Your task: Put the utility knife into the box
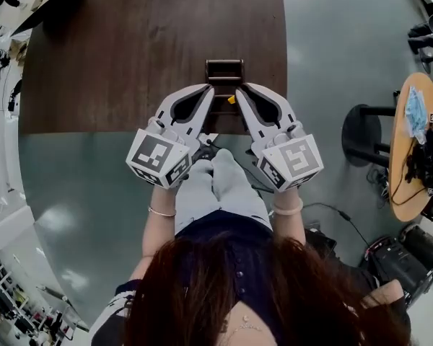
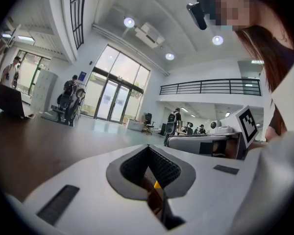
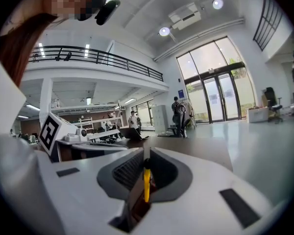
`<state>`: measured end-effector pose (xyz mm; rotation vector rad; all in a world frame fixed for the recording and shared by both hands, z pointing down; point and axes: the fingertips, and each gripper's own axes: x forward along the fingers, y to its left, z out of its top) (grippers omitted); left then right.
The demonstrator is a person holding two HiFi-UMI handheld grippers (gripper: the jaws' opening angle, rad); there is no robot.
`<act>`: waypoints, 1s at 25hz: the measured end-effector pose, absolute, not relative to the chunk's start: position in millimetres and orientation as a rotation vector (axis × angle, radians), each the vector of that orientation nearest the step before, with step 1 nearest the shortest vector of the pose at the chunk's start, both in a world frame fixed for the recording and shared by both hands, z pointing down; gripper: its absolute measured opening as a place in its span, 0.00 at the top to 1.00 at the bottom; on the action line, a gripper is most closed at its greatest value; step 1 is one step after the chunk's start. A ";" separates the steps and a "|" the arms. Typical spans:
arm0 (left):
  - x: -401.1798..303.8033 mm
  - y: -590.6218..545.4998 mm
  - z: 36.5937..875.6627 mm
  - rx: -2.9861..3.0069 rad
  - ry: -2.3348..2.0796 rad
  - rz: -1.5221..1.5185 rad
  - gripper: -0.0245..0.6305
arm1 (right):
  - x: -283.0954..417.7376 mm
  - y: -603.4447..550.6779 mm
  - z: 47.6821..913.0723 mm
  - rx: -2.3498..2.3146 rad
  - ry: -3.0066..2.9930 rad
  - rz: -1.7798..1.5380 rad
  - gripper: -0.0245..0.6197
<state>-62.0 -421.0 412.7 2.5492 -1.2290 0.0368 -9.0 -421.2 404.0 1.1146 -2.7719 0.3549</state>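
A dark brown box (image 1: pixel 224 71) stands at the near edge of the brown table (image 1: pixel 130 49). A small yellow piece of the utility knife (image 1: pixel 231 99) shows in the dark space between my two grippers, just behind the box's front frame. My left gripper (image 1: pixel 208 87) and right gripper (image 1: pixel 243 86) flank it, tips angled toward each other. In the left gripper view the left gripper (image 2: pixel 148 148) has its jaws meeting at the tip, and the knife (image 2: pixel 157 184) shows through the slit. In the right gripper view the right gripper (image 3: pixel 147 153) is likewise shut, with the knife (image 3: pixel 146 185) seen through its slit.
The person sits with knees (image 1: pixel 216 186) under the table's near edge. A round wooden side table (image 1: pixel 411 157) with cables and a blue mask stands at the right, beside a black stool base (image 1: pixel 361 132). A laptop (image 2: pixel 10 99) sits on the far table end.
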 end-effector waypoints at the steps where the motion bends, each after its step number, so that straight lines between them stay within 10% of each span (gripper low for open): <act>1: -62.5 -422.5 419.2 2.536 -1.224 0.037 0.97 | -10.5 -423.2 412.8 1.105 -2.766 0.375 0.89; 25: -47.7 -410.7 496.7 2.406 -1.173 0.119 0.97 | -3.7 -403.1 546.9 1.018 -2.595 0.636 0.89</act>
